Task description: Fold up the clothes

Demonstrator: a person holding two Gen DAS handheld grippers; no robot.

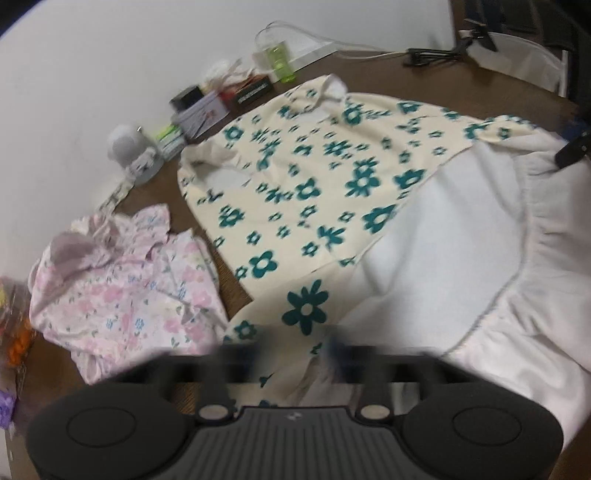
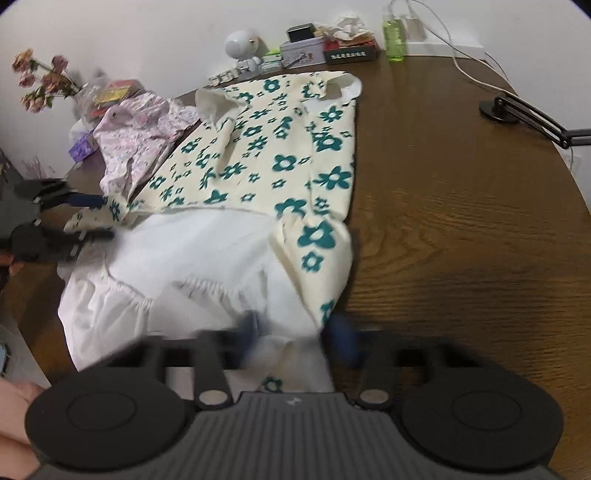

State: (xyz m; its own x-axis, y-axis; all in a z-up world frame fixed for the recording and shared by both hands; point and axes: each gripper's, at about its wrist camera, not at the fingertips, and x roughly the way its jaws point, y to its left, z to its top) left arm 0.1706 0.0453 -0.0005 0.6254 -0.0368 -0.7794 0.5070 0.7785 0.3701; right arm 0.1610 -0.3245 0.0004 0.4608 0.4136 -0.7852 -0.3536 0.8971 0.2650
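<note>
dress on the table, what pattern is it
Cream with teal flowers, white lining; the dress shows best in the right wrist view.

We are seeing the cream floral dress (image 2: 266, 147) lying on the brown table (image 2: 461, 221), its white lining (image 2: 192, 251) turned up. Our right gripper (image 2: 299, 332) is pinching the blurred hem; the left gripper (image 2: 92, 218) is gripping the opposite edge beside a pink garment (image 2: 136, 136).

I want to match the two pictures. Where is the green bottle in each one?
Left wrist view: the green bottle stands near the top, a little left of centre, by the wall.
Right wrist view: the green bottle stands at the top, right of centre, by the wall.
Shared landmark: the flowery dress spread just below it.
</note>
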